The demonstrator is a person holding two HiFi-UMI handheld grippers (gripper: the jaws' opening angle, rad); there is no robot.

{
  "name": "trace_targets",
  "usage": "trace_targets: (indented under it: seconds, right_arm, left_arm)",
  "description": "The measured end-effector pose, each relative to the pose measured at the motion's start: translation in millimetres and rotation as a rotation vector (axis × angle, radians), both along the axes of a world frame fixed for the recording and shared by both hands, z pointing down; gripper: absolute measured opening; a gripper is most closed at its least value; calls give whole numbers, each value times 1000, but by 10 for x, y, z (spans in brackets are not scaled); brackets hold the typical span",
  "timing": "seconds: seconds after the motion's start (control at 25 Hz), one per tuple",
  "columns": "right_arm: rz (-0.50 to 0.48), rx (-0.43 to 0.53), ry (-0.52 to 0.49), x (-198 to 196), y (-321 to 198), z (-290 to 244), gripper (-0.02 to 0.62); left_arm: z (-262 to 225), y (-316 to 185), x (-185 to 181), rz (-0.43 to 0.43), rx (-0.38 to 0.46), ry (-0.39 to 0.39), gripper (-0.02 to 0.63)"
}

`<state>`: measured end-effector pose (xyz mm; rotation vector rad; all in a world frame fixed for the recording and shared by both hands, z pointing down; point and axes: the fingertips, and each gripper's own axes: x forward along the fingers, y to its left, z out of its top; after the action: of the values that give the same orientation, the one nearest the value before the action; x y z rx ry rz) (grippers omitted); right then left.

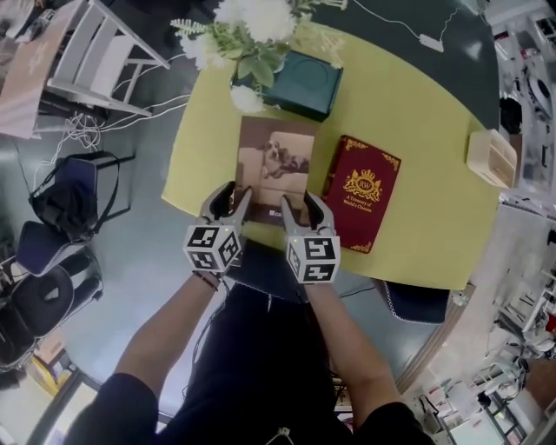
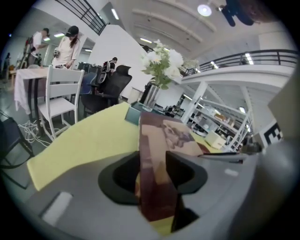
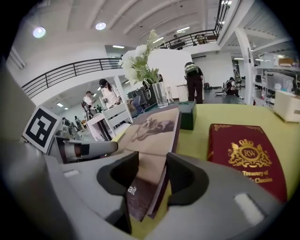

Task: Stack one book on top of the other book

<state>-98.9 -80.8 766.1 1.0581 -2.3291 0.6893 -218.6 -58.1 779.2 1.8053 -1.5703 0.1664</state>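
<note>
The left gripper [image 1: 229, 200] and right gripper [image 1: 306, 207] jaws each pinch the near edge of the dog book [image 1: 276, 161], likely stiff and light, tipped up on the tabletop [image 1: 426, 104] beside the red book [image 1: 363, 193].

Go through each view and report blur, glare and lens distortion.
Head view: evenly lit and sharp, though the fisheye curves the margins around the yellow table. Left gripper view: the brown book is soft up close, and a ceiling lamp flares. Right gripper view: the red book is crisp; the corners go black.
</note>
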Motion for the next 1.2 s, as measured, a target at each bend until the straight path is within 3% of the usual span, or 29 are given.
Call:
trace_targets:
  seconds: [0.24,0.44,0.84,1.0,1.2]
  right_arm:
    - [-115,-57,-23,-551,14,156,187]
    - [-168,-103,-3,-767,33,401,186]
    - [-164,-176,1,-803,29,585,193]
    - [-157,-146,28,-755,-11,584,198]
    - [-93,-103,30,-585,-146,449,198]
  left_arm:
    - [67,172,-517,-119,-47,-23,192]
    - [252,288,-697,-167,-94,-4,190]
    - [419,285,-747,-174,-161,9,189]
    - [405,264,-777,-181,-161,18,186]
    - [291,257,-921,-215,-136,-34,190]
